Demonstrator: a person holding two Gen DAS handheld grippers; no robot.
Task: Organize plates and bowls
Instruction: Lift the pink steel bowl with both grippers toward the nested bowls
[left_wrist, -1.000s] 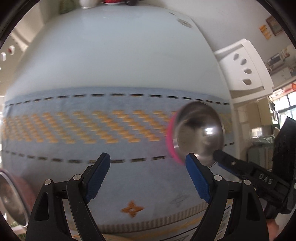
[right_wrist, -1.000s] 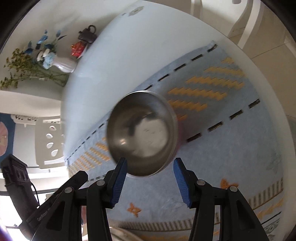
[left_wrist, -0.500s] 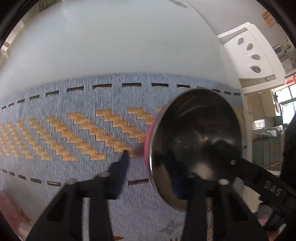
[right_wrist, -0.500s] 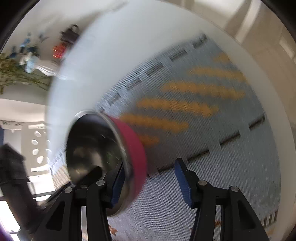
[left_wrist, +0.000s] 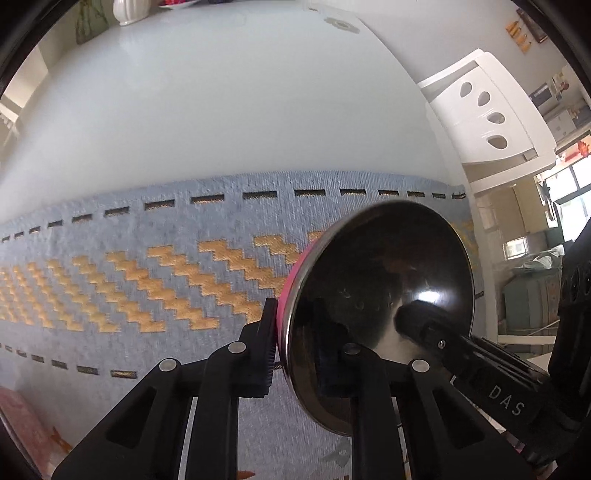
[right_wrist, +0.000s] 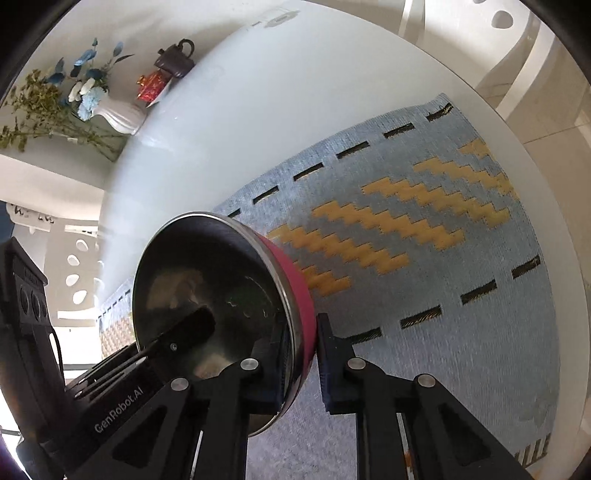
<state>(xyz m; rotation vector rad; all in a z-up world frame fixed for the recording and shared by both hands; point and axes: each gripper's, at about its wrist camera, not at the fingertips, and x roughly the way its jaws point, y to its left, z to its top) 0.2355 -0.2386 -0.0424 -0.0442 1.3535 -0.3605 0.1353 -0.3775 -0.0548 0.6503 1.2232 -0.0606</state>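
Observation:
A steel bowl (left_wrist: 388, 280) with a pink outer wall (right_wrist: 295, 280) is tilted on edge above the blue mat (left_wrist: 147, 229). My left gripper (left_wrist: 295, 354) is shut on its rim, one finger outside against the pink wall and one inside. My right gripper (right_wrist: 303, 365) pinches the opposite part of the rim. Its jaws are closing, with one pad inside the bowl and one on the pink wall. In each wrist view, the other gripper's finger reaches into the bowl, the right one (left_wrist: 424, 321) and the left one (right_wrist: 195, 325).
The mat with yellow zigzags (right_wrist: 406, 221) lies on a white table (left_wrist: 221, 110). A vase of flowers (right_wrist: 110, 110), a dark teapot (right_wrist: 175, 59) and a red item stand at the far edge. A white chair (left_wrist: 491, 110) stands beside the table. Something pinkish (left_wrist: 22, 424) shows at the lower left.
The left gripper came down to the bowl and shut on its rim. The right gripper's jaws narrowed onto the rim. The bowl tipped from facing up to standing on edge.

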